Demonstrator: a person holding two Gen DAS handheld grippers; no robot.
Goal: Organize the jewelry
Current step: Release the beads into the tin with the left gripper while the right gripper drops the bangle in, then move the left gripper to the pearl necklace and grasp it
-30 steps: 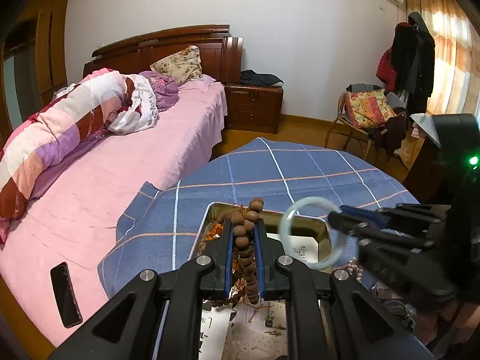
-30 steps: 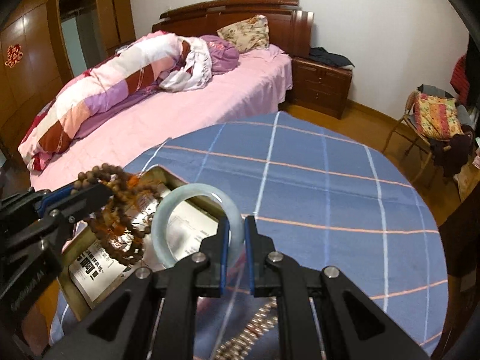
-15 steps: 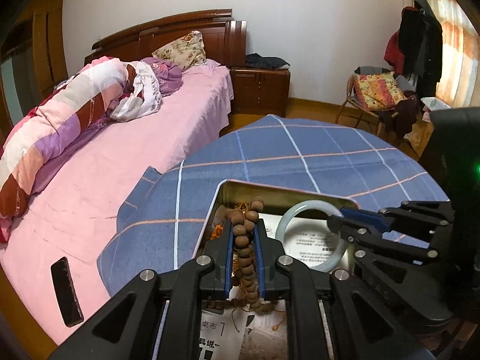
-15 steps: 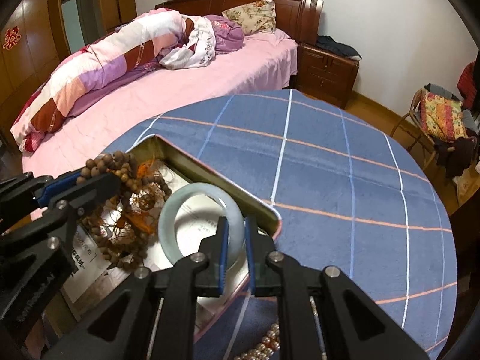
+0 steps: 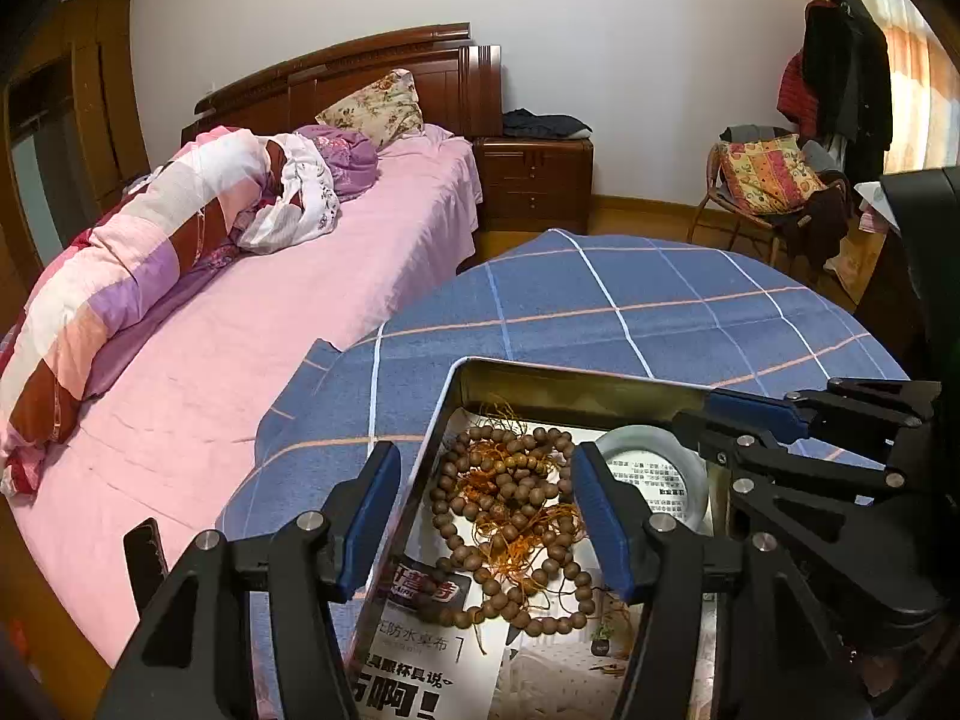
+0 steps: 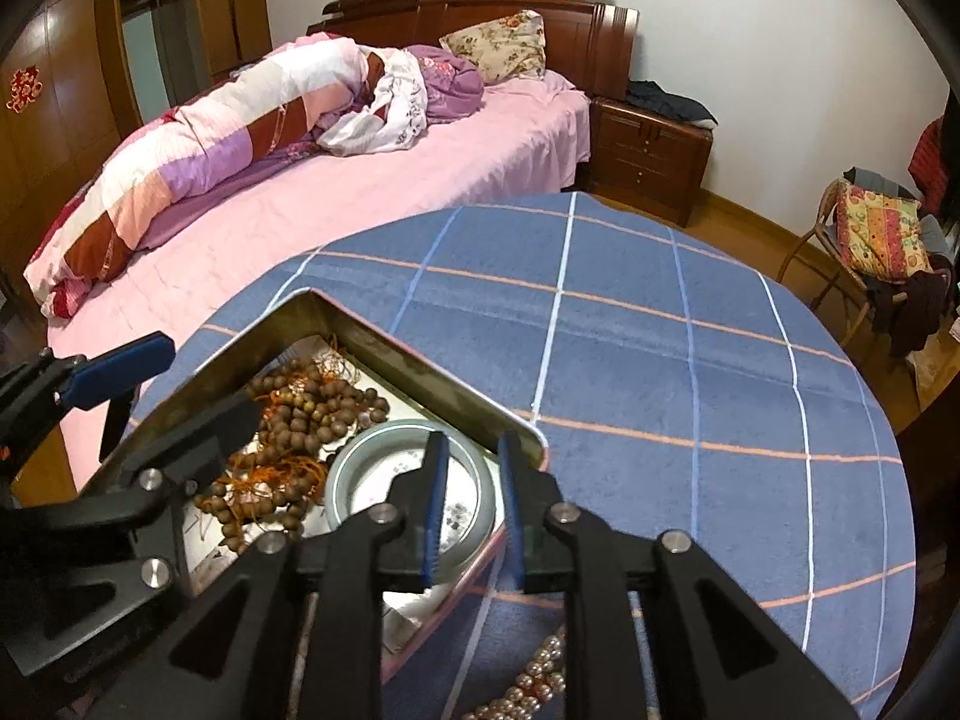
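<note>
Watching my left gripper; its jaws are just spreading wide, wooden bead string lying heaped in the tin, no clear axis; right gripper loosening, jade bangle lying flat.

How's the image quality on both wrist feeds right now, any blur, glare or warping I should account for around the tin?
Left wrist view: sharp on the wooden beads; strong fisheye bends the tin rim and the room's edges; dark corners.
Right wrist view: the right fingers look slightly motion-smeared; the jade bangle reads clearly; soft sheen on the tin wall, no harsh glare.
</note>
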